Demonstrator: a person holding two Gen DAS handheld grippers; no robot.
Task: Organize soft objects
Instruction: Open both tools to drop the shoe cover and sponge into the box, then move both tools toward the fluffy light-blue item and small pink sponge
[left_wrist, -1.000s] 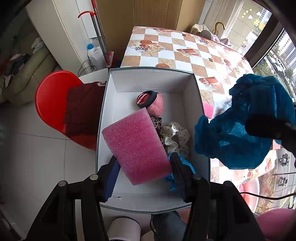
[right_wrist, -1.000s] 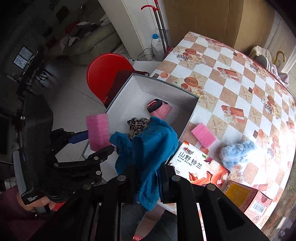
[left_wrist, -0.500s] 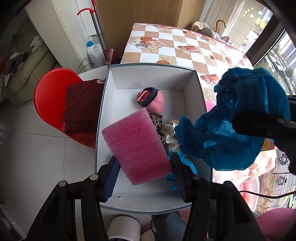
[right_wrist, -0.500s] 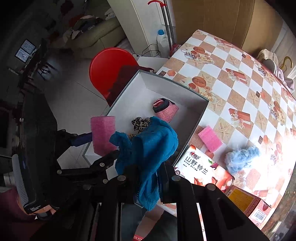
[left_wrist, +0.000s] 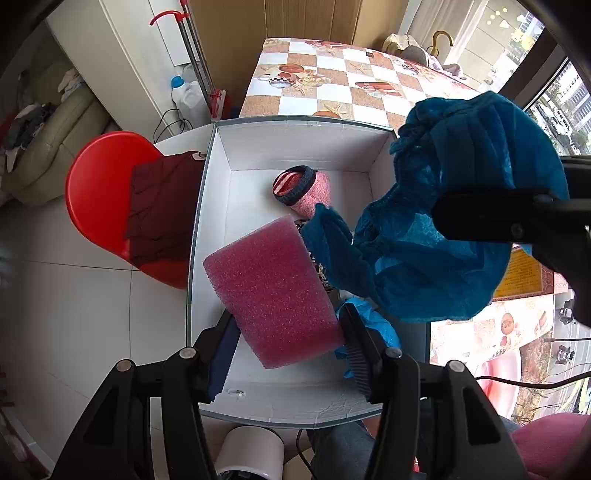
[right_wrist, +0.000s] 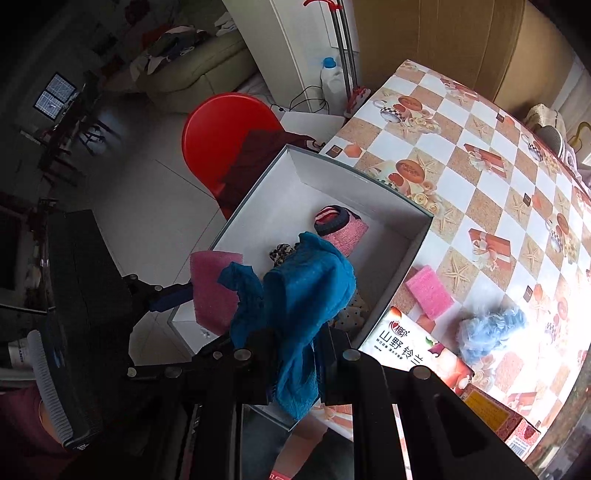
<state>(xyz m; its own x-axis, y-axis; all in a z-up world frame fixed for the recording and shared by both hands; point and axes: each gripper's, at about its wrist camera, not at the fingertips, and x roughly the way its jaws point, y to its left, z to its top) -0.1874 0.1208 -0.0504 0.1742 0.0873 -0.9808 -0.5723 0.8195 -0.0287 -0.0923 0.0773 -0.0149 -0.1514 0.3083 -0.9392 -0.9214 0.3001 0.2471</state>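
A checkered worktop (right_wrist: 480, 155) fills the right of your scene, and the white box (left_wrist: 295, 144) sits at its left edge beside a red chair (left_wrist: 99, 177). Your right gripper (right_wrist: 295, 354) is clamped on the blue cloth (right_wrist: 306, 280), which hangs over the box's near right part, so its drop lies straight below. Your left gripper (left_wrist: 286, 343) squeezes the pink foam block (left_wrist: 273, 295) over the near left of the box, long axis running near to far.

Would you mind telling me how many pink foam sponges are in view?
2. One pink foam sponge is clamped in the left hand-held gripper above the white box; another lies on the table beside it. Others may be hidden.
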